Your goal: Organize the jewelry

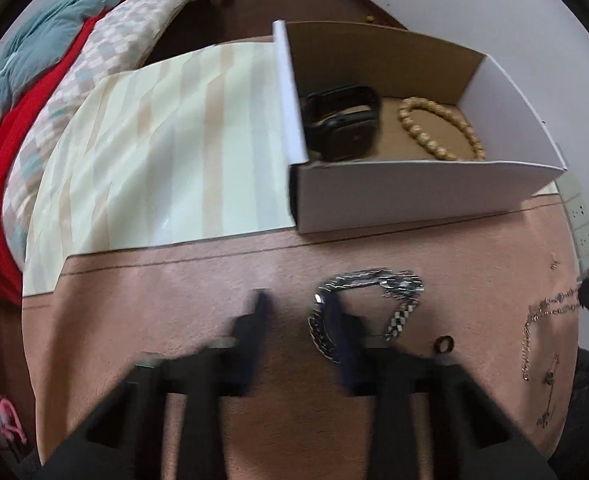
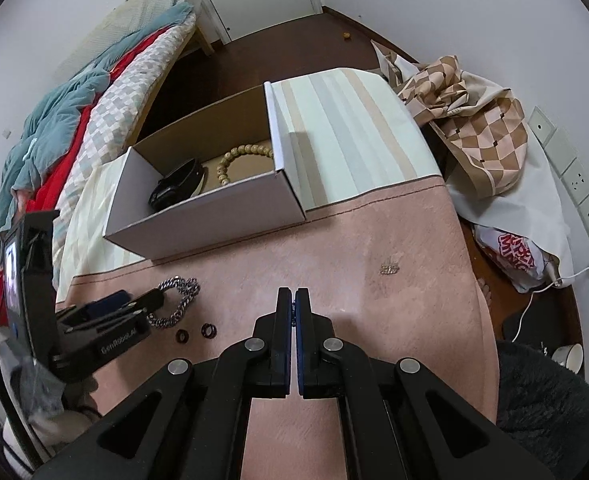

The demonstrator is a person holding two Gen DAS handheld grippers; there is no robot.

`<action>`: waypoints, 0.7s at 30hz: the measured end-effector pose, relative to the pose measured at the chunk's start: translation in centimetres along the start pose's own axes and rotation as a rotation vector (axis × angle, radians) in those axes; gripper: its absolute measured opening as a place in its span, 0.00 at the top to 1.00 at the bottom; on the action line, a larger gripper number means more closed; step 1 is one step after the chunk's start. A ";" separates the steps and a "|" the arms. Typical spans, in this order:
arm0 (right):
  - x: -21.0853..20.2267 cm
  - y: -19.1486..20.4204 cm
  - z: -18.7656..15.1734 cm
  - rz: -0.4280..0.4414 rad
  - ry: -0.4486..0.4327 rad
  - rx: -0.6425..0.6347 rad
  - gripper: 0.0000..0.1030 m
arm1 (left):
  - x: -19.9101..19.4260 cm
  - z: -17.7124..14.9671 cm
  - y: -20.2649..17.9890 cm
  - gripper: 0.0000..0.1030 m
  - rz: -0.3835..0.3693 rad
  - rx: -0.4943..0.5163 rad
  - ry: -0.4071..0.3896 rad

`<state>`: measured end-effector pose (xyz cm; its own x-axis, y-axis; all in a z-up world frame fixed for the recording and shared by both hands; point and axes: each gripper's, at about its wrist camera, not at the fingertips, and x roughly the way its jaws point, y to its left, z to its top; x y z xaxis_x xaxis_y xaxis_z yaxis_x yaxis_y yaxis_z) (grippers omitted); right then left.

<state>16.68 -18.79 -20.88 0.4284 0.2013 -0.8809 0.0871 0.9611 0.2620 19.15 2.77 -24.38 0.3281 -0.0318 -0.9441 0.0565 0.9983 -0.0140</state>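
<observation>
A silver chain bracelet [image 1: 390, 292] lies on the pink cloth [image 1: 198, 280]. My left gripper [image 1: 298, 308] is open, low over the cloth, its right finger inside the bracelet's loop; it also shows in the right wrist view [image 2: 134, 300] beside the bracelet [image 2: 180, 300]. An open cardboard box [image 1: 414, 196] holds a black watch [image 1: 340, 124] and a beaded bracelet [image 1: 442, 128]. My right gripper [image 2: 294, 300] is shut on a thin chain necklace [image 1: 542, 320], which shows as a dark sliver between the fingertips. A small dark ring [image 1: 443, 345] and a second one [image 2: 208, 330] lie nearby.
A small earring [image 2: 390, 269] lies on the cloth to the right. A striped sheet [image 1: 166, 148] lies beside the box. Bedding [image 2: 74, 120] is at the left, a checkered bag [image 2: 478, 128] and wall sockets [image 2: 574, 184] at the right.
</observation>
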 end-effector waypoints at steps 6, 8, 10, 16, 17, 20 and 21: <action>-1.3 0.3 0.8 0.022 -0.023 0.003 0.98 | -1.1 -0.3 1.3 0.95 -0.080 -0.068 -0.006; -2.1 0.6 1.0 0.037 -0.038 -0.003 0.98 | -2.3 -0.5 1.5 0.95 -0.099 -0.076 -0.024; -3.1 0.9 1.3 0.051 -0.053 -0.010 0.98 | -3.6 -0.5 1.7 0.95 -0.116 -0.080 -0.043; -5.7 2.0 2.7 0.098 -0.096 -0.033 0.98 | -9.2 0.3 1.7 0.95 -0.190 -0.081 -0.125; -6.2 2.3 3.1 0.107 -0.102 -0.039 0.99 | -10.0 0.8 1.6 0.95 -0.202 -0.077 -0.139; -7.2 3.0 4.5 0.129 -0.119 -0.059 0.99 | -12.8 2.6 1.5 0.95 -0.241 -0.069 -0.185; -7.5 3.2 5.1 0.134 -0.125 -0.064 0.99 | -13.7 3.2 1.4 0.97 -0.253 -0.067 -0.201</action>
<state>18.31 -18.15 -11.42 0.5408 0.3070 -0.7832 -0.0335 0.9381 0.3446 17.71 4.46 -10.43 0.4915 -0.2812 -0.8242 0.0998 0.9584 -0.2675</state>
